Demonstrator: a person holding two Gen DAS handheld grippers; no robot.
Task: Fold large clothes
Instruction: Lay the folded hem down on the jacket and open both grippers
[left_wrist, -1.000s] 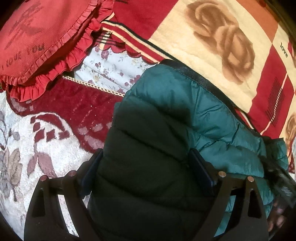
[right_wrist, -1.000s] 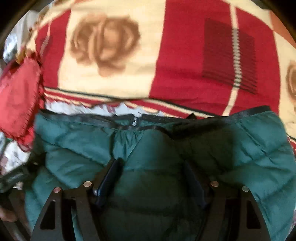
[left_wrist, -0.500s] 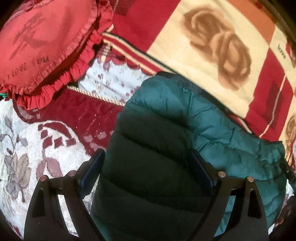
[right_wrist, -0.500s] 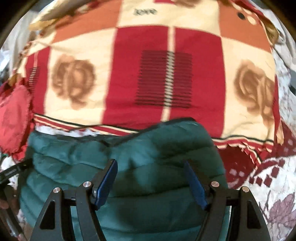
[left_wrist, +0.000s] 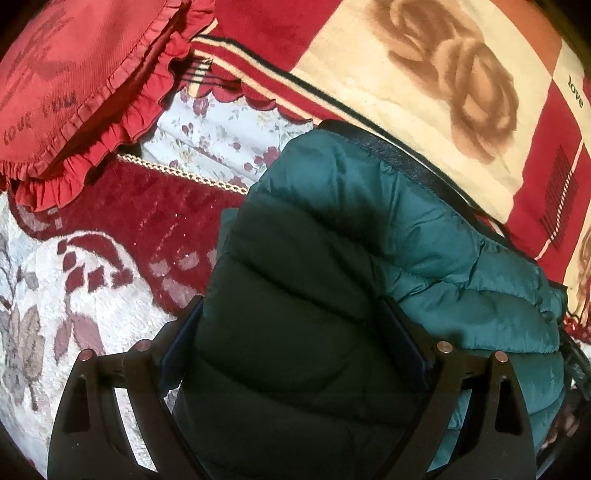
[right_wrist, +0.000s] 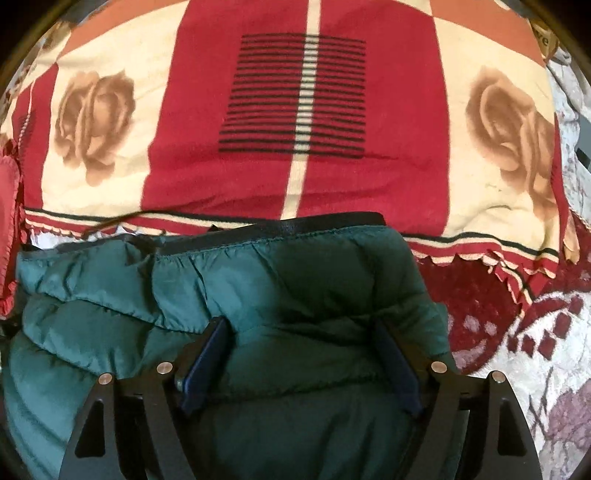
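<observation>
We see a green jacket (left_wrist: 369, 236) lying bunched and folded on the bed, and we place the rest by it. Its far edge, trimmed with a dark band (right_wrist: 295, 227), lies against the near border of a red and cream blanket (right_wrist: 295, 110) with roses, which spreads away beyond the jacket. In the left wrist view the left gripper (left_wrist: 295, 332) has its fingers spread wide, with a thick fold of the jacket filling the gap between them; the left finger (left_wrist: 181, 347) sits at the jacket's left edge and the right finger (left_wrist: 402, 343) presses into the quilting. We cannot tell whether they squeeze the cloth or only straddle it. In the right wrist view the right gripper (right_wrist: 303, 350) stands the same way, fingers wide apart, the padded cloth bulging up between the left finger (right_wrist: 207, 362) and the right one (right_wrist: 395, 362), both touching the jacket. To the left of the jacket, beyond its far corner, lies a red ruffled pillow (left_wrist: 85, 85) with lettering. Just beside the jacket on that side a floral sheet (left_wrist: 221, 136) shows, and nearer to us a red and white rug-like cover (left_wrist: 92, 266) runs under the jacket's left edge. The same cover (right_wrist: 535, 332) appears to the jacket's right in the right wrist view.
</observation>
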